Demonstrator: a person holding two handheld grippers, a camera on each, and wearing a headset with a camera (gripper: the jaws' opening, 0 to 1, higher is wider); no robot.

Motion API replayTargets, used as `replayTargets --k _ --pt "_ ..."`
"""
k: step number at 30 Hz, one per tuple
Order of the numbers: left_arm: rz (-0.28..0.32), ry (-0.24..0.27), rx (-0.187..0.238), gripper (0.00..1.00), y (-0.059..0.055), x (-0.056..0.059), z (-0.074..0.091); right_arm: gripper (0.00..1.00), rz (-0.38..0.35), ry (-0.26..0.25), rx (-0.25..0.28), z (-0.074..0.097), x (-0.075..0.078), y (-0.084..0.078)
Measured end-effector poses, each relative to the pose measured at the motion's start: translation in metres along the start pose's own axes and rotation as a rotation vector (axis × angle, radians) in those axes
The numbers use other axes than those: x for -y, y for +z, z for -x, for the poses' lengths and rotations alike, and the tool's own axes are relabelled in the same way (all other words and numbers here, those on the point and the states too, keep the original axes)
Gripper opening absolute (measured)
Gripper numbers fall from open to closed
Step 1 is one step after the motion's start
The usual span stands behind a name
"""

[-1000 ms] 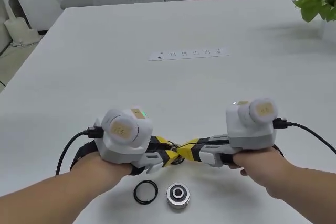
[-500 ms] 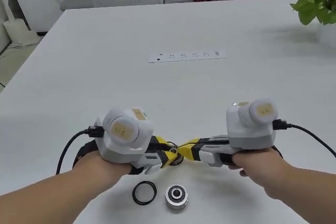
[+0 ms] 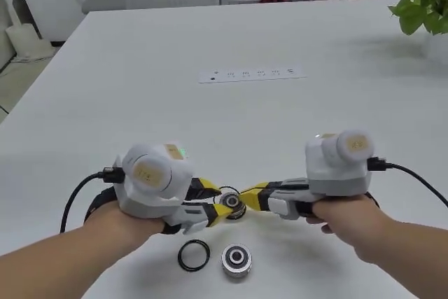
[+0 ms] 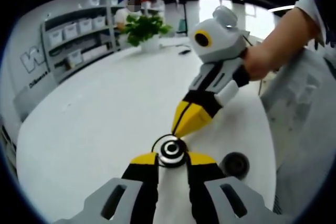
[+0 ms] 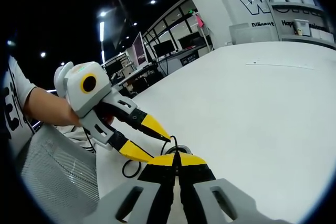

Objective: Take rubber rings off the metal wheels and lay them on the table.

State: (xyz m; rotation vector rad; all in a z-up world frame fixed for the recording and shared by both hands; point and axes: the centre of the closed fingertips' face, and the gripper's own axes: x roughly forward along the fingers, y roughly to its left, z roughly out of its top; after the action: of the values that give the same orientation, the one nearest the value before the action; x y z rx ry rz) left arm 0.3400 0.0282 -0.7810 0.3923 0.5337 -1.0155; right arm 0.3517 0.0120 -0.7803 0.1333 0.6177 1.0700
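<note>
1. Left gripper view: left tongs (image 4: 172,159), jaws part open, clamp a metal wheel (image 4: 172,150).
2. Right tongs (image 4: 175,128), jaws almost together, pinch the wheel's rubber ring (image 4: 155,147) from the right.
3. Head view: nearer on the tabletop (image 3: 210,117), a loose ring (image 3: 180,256) lies left of a second wheel (image 3: 236,259).

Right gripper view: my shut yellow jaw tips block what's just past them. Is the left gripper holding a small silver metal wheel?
Observer: Yes. Left gripper view: the left gripper clamps a small silver metal wheel between its yellow tips, black rubber ring on its rim.
Operator: Anything else on the white table near it?
Observer: Head view: a second metal wheel, bare, lies beside a loose black ring.
</note>
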Motion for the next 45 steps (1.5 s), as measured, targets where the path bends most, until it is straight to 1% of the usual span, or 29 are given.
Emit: replayTargets --k 4,10,14,24,36,39,45 --pt "-0.001 0.006 0.007 0.23 -0.001 -0.001 0.006 0.00 -0.003 0.000 0.001 0.001 -0.001 0.001" --pt "0.010 0.015 0.018 0.27 -0.003 -0.002 0.017 0.00 -0.003 0.005 -0.001 0.001 -0.003 0.001" --pt "0.023 0.019 0.032 0.29 -0.003 -0.002 0.025 0.00 -0.002 0.010 -0.003 0.001 -0.007 0.002" --pt "0.030 0.010 0.071 0.35 0.004 0.000 0.044 0.00 0.000 0.017 -0.006 0.003 -0.012 0.005" --pt "0.036 0.008 0.111 0.40 0.009 0.004 0.067 0.00 0.010 0.029 -0.010 0.003 -0.021 0.011" --pt "0.038 0.010 0.116 0.41 0.008 0.004 0.072 0.00 0.012 0.033 -0.009 0.003 -0.024 0.012" --pt "0.032 0.018 0.107 0.43 -0.001 0.003 0.082 0.00 0.016 0.038 -0.011 0.003 -0.029 0.016"
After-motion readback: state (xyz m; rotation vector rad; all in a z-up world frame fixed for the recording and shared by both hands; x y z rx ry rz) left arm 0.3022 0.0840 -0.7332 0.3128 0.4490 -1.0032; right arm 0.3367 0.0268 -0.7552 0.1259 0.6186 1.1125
